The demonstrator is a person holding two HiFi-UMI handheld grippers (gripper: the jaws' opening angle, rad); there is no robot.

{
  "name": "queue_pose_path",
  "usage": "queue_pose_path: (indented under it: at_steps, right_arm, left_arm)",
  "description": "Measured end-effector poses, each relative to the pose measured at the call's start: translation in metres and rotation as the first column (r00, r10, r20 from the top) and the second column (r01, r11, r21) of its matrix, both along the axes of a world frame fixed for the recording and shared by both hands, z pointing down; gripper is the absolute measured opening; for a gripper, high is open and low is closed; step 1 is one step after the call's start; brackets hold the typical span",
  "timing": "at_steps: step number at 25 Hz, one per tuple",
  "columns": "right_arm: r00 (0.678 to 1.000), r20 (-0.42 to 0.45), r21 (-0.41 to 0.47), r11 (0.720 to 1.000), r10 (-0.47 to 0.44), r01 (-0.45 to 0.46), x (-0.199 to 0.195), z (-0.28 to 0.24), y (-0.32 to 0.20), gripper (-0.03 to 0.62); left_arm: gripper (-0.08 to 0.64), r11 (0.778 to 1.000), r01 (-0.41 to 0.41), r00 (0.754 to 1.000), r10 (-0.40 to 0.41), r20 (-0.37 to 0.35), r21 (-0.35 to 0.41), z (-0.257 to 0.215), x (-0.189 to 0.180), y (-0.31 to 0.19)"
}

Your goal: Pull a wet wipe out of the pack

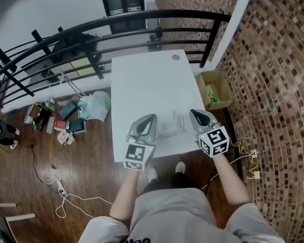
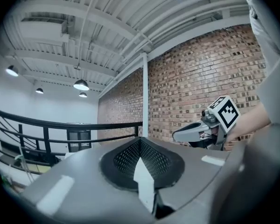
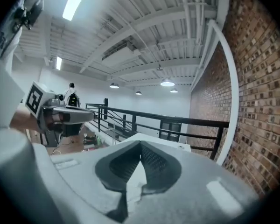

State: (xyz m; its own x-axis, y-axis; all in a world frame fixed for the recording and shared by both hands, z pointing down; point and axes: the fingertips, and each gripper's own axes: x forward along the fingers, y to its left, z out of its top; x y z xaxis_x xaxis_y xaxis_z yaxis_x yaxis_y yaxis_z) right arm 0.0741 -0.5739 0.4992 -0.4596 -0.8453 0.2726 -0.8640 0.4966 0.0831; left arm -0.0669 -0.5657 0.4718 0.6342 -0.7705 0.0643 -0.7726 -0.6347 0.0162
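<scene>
In the left gripper view, the grey two-jaw left gripper (image 2: pixel 141 143) has its jaws pressed together on a thin white sheet, judged to be the wet wipe (image 2: pixel 144 185). The sheet runs back from the black ribbed pads as a narrow fold. The right gripper (image 2: pixel 178 135) hangs off to the right, level, with its tip turned toward the left one.

In the right gripper view, the right jaws are likewise closed and pinch a crumpled white corner of the same kind. The left gripper shows at the left edge, well apart.

In the head view, both tools are held above the near edge of the white rectangular table (image 1: pixel 147 75), angled inward. A faint, pale, creased sheet lies between their tips and is hard to separate from the table top. If that is the wipe, its long axis runs side to side across the person, with one end at each tool. Neither hand is then nearer, and any coming move turns on that span. The pack itself cannot be made out.
</scene>
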Motion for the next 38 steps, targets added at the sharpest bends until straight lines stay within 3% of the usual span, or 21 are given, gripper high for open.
queue_pose_path:
  at_steps: [4, 7, 12, 14, 17, 20, 24, 31, 38]
  right_arm:
    - [0.994, 0.109, 0.041, 0.999, 0.005, -0.009, -0.013, -0.022, 0.031, -0.008]
    - [0.991, 0.134, 0.067, 0.998, -0.019, 0.010, -0.015, -0.029, 0.056, -0.008]
    - [0.975, 0.224, 0.108, 0.994, -0.009, -0.016, 0.010, -0.040, 0.107, -0.008]
    - [0.971, 0.237, 0.098, 0.994, 0.024, -0.048, 0.031, -0.037, 0.133, -0.008]
    - [0.958, 0.274, 0.056, 0.993, 0.081, -0.100, 0.067, -0.029, 0.161, -0.009]
    - [0.943, 0.316, -0.005, 0.994, 0.106, -0.110, 0.080, -0.024, 0.188, -0.009]
    - [0.946, 0.315, 0.034, 0.995, 0.082, -0.098, 0.087, -0.050, 0.222, -0.009]
    - [0.954, 0.289, 0.069, 0.993, 0.076, -0.100, 0.081, -0.064, 0.262, -0.009]
    - [0.969, 0.245, 0.077, 0.996, 0.027, -0.047, 0.034, -0.068, 0.288, -0.009]
  left_arm:
    - [0.016, 0.999, 0.047, 0.999, -0.047, 0.002, 0.018, -0.008, 0.007, 0.020]
    - [0.015, 0.993, 0.113, 0.994, -0.113, 0.009, 0.021, -0.009, 0.015, 0.042]
    - [0.016, 0.955, 0.295, 0.955, -0.295, 0.008, -0.005, 0.002, 0.027, 0.099]
    - [0.015, 0.943, 0.333, 0.943, -0.333, -0.004, -0.028, 0.009, 0.045, 0.135]
    - [0.015, 0.943, 0.331, 0.944, -0.331, 0.008, -0.037, 0.014, 0.081, 0.183]
    - [0.015, 0.941, 0.337, 0.941, -0.336, 0.033, -0.039, 0.008, 0.092, 0.215]
    - [0.015, 0.938, 0.346, 0.938, -0.346, 0.006, 0.004, -0.021, 0.097, 0.235]
    - [0.015, 0.957, 0.284, 0.959, -0.284, -0.009, 0.063, -0.044, 0.111, 0.265]
    - [0.016, 0.950, 0.308, 0.951, -0.305, -0.049, 0.055, -0.052, 0.071, 0.288]
